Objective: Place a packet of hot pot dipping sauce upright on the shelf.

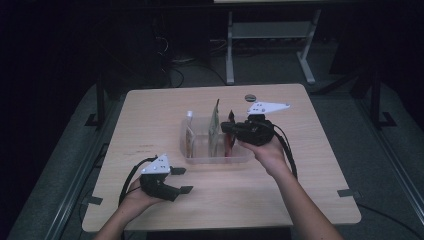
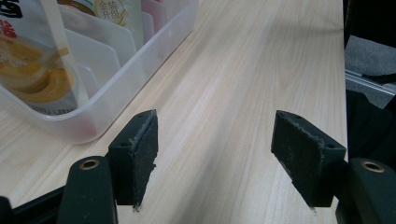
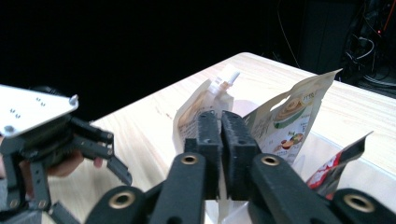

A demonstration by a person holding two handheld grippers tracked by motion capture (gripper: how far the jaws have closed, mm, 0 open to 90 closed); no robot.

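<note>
clear bin [image 1: 197, 156] holds three upright pouches [image 1: 215, 125] between dividers.

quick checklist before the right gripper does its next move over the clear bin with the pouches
1. Right gripper jaws nearly together with nothing visibly between the pads: ok, though whether they touch a pouch cannot tell.
2. Left gripper open, empty and resting apart from the bin: ok.
3. Spouted pouch upright in its slot: ok.
4. Green-print pouch upright behind a divider: ok.
5. Red pouch leaning at the bin's end rather than upright: not ok.
6. Bin sitting flat on the table, well away from the edges: ok.
</note>
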